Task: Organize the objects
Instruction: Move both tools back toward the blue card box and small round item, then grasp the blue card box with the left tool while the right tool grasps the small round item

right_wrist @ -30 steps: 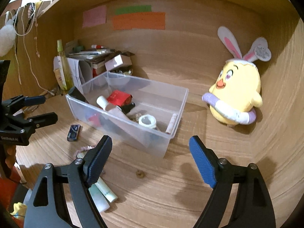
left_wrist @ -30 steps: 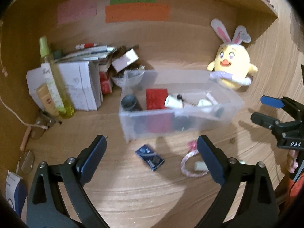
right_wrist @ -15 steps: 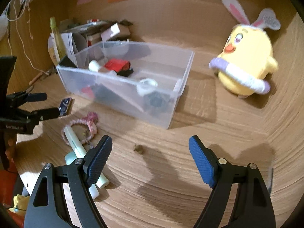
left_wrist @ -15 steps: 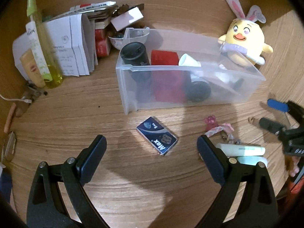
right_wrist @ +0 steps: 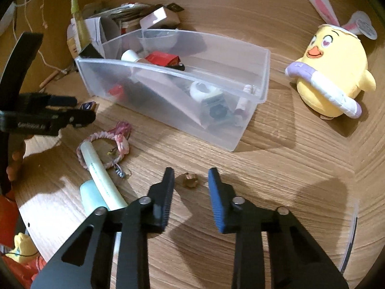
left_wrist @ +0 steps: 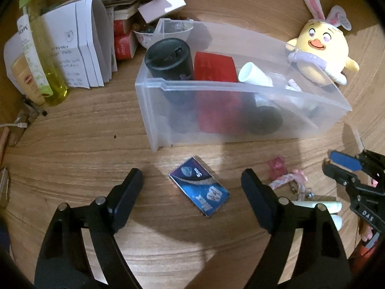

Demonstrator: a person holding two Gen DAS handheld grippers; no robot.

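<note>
We hold our left gripper (left_wrist: 191,180) spread wide around the blue card pack (left_wrist: 199,189) at frame center, below the clear bin (left_wrist: 240,89) where it likely belongs. Our right gripper (right_wrist: 191,180) is half-narrowed, not clenched, bracketing a small brown nub (right_wrist: 190,180) at lower center.

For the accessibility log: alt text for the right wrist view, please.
The right gripper hangs open over a wooden table, its fingers either side of a small brown nut. Beyond stand a clear bin of odds and ends and a yellow plush chick.
</note>
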